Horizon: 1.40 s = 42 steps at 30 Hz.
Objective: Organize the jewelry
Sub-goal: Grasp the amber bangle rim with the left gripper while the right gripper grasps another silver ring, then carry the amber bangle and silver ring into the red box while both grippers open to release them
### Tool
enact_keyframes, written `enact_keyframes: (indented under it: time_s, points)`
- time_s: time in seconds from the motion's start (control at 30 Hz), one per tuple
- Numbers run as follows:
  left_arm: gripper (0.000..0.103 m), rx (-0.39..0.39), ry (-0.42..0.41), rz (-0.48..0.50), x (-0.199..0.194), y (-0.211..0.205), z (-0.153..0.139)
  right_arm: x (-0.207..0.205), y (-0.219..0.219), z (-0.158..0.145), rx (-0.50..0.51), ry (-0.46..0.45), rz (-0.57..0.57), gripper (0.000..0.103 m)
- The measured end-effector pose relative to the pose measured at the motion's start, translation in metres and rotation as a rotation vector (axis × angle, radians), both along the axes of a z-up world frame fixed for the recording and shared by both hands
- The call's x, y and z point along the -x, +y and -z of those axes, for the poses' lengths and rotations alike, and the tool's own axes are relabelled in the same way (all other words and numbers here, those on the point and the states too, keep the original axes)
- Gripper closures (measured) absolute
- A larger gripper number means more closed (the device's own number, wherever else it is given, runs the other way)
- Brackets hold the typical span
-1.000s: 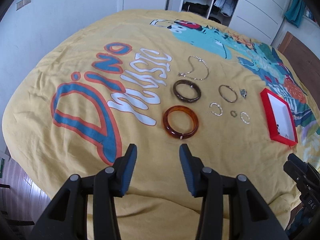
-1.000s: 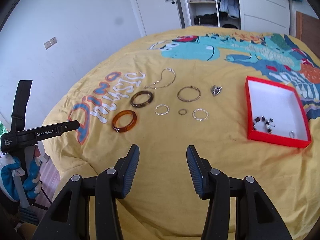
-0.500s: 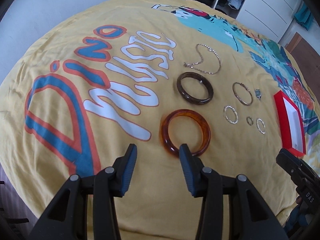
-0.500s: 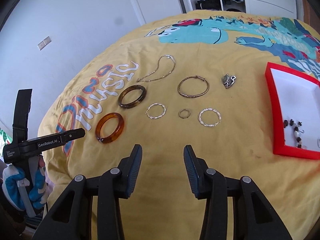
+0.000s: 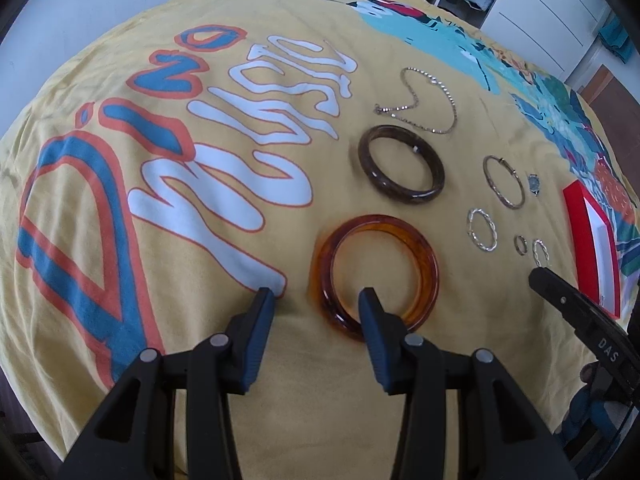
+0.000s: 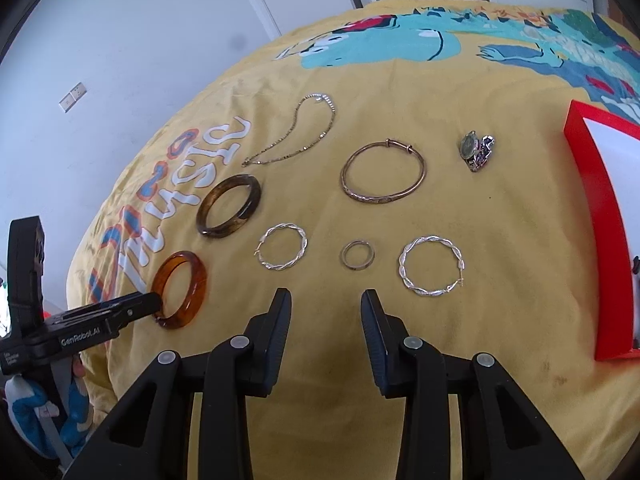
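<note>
The translucent amber-orange resin bangle (image 5: 375,276) lies flat on the yellow printed bedspread (image 5: 280,360), nearest of all the pieces to the left gripper (image 5: 316,300), whose blue-padded jaws stand apart with nothing pressed between them. What matters here is how that claw sits over the ring: one finger has dropped inside the hoop and the other rests on the cloth outside its near-left rim, so that stretch of the band lies between the jaws, ready, I would judge, to be pinched across its thickness. Being a flat circle, the bangle has no long axis; any stretch of rim serves. The right gripper (image 6: 325,300) hangs further along the row, its jaws having just been closing but parted, nothing between them, pointed toward the small plain metal ring (image 6: 357,255) between two twisted silver hoops (image 6: 282,247). The red-rimmed white tray (image 6: 596,224) lies off to that gripper's right, well apart from the amber bangle, so the left hand is plainly the nearer one for this piece and faces the longer carry across.
</note>
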<state>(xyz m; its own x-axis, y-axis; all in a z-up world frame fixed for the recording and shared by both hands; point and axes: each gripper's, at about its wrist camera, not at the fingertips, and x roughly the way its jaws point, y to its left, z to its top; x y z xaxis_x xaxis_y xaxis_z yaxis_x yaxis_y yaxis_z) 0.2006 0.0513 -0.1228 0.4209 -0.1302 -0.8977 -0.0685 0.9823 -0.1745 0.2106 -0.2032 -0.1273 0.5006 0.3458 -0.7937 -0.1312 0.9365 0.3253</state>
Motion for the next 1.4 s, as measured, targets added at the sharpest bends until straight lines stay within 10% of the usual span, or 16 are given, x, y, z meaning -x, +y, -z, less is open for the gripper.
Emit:
enact_keyframes:
  time_s: [1.0,1.4]
  points:
    - [0.062,0.012,-0.011,-0.014,-0.014,0.004,0.014,-0.046,0.023,0.023,0.120,0.004,0.012,0.082]
    - [0.093,-0.022,-0.019,-0.023,-0.004,0.006,0.006,-0.012,0.020,0.001,0.082,-0.021,-0.018,0.083]
